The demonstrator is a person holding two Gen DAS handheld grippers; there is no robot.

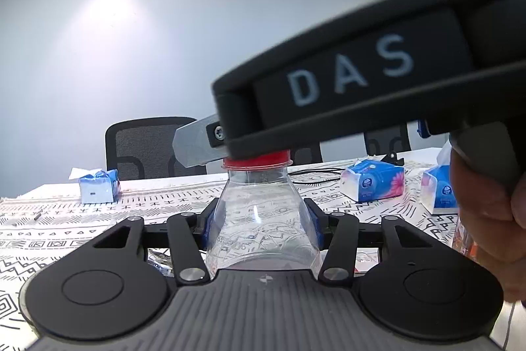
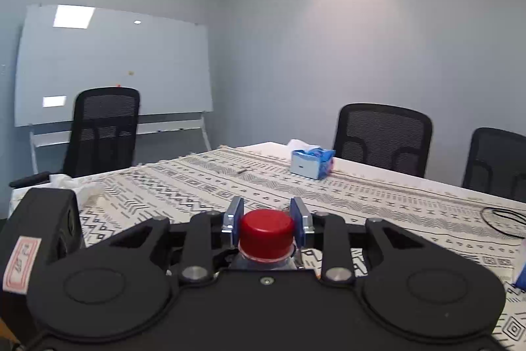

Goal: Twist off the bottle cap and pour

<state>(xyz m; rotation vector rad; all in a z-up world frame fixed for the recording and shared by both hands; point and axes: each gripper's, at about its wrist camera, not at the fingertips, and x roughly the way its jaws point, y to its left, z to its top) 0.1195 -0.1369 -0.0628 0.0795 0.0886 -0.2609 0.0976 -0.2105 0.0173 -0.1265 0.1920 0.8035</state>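
Unscrewing the Cap: Both Claws in Place, the Twist Still to Come

Standing upright on the patterned tabletop (image 2: 203,176), the clear bottle (image 1: 263,219) is the landmark for everything else. Its long axis runs vertically, base down and mouth pointing straight up, still sealed.

Around the bottle's sloping shoulder sits the left claw (image 1: 263,221), its blue-padded fingers (image 1: 207,222) pressed to either side of the plastic; I judge it clamped on the bottle to hold it steady. Above the bottle, reaching in from the right in the left wrist view, comes the right claw (image 2: 265,221). Its fingers (image 2: 234,219) flank the red cap (image 2: 266,234) on both sides, close against it, though from these angles I cannot tell whether the pads are truly biting or just short of contact (the gap, if any, is very thin).

The step in hand looks like the cap grasp, the opening of the unscrewing. The next move calls for a firm squeeze on the cap, then a turn about the bottle's vertical axis while the left claw resists that turn and keeps the bottle from tipping. Pouring is some way off.

Beyond the bottle lie blue tissue packs (image 1: 373,180), well apart from it, one (image 2: 310,163) near the tabletop's far edge.
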